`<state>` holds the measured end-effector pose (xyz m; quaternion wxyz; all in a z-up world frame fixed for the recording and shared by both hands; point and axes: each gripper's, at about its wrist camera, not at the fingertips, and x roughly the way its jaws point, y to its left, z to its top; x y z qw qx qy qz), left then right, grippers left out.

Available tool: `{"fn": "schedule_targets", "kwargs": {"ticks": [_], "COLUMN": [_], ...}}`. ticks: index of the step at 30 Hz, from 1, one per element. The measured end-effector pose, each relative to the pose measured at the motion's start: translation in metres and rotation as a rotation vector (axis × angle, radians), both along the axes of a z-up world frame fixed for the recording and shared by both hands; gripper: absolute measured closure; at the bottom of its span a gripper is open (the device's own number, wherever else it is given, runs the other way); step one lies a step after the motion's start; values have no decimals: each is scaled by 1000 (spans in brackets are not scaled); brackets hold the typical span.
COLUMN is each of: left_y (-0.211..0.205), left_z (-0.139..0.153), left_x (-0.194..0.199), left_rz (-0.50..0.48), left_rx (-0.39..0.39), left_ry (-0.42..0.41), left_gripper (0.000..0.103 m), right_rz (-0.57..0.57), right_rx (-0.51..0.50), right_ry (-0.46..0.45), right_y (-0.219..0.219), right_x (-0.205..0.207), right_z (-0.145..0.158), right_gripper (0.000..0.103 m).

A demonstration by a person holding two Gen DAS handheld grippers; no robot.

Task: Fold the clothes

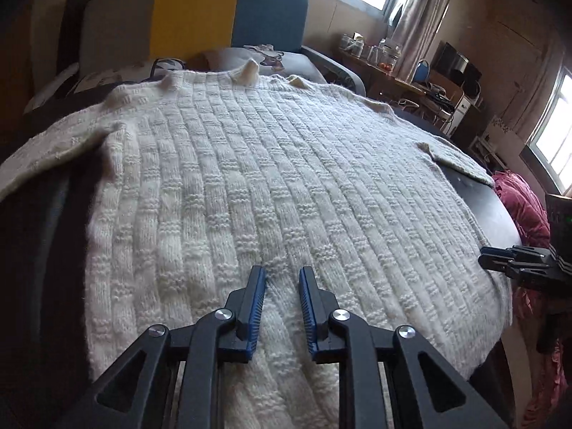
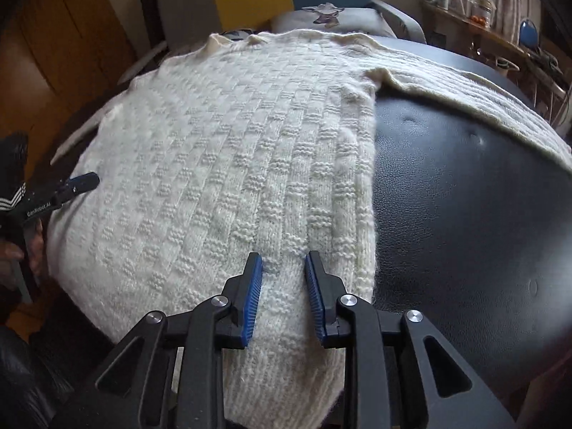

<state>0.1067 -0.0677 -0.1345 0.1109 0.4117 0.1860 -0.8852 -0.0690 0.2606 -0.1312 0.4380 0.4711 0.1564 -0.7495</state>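
Observation:
A cream knitted sweater (image 1: 250,164) (image 2: 232,143) lies flat on a black leather surface (image 2: 464,196), neck at the far end. One sleeve (image 2: 482,96) stretches out to the right, and the other sleeve (image 1: 43,150) runs off to the left. My left gripper (image 1: 282,271) is at the near hem with a ridge of knit pinched between its blue pads. My right gripper (image 2: 282,257) holds the hem the same way near the sweater's right edge. Each gripper also shows in the other's view: the right gripper (image 1: 489,255) and the left gripper (image 2: 85,180).
A grey cushion with a deer print (image 2: 321,14) and a yellow and blue chair back (image 1: 193,14) stand beyond the neck. A pink cloth (image 1: 522,207) lies off the right edge. A cluttered desk with jars (image 1: 386,60) is at the back right.

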Motion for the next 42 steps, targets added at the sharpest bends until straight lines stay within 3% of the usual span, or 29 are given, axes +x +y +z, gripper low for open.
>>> {"fn": "schedule_targets", "kwargs": {"ticks": [4,6,9,13,17,20,24,28,31,34,38,42], "left_y": [-10,-16,-21,-25,-38,-49,-61,-64,-64,-75,-103,-140], "left_z": [10,12,6,-1,5,20,36,15,10,26,47,61], "left_x": [23,37,52,59,58,59,45,17,15,7,-19,-57], "left_rz": [50,78,97,97,116,139,151,155,143,149,177,207], "left_rx": [39,58,70,42,56,54,50,35,43,54,22,-18], "left_ry": [37,43,7,12,10,37,74,-26,-33,22,74,97], "left_gripper": [83,83,84,84,84,84,83,83,83,82,82,83], "right_rz": [30,65,121,155,224,211,168,124,106,122,154,192], "right_rx": [12,-30,-17,10,41,0,14,29,41,25,25,-83], "right_ry": [42,43,40,37,58,15,65,114,94,84,128,217], "right_y": [-12,-16,-42,-59,-63,-69,-99,-129,-134,-127,-129,-152], "right_x": [19,32,47,61,72,58,27,-4,-21,-22,-21,-23], "right_z": [15,23,16,0,4,17,15,13,-5,-8,3,40], "right_gripper": [74,74,74,71,70,70,65,63,62,59,59,59]}}
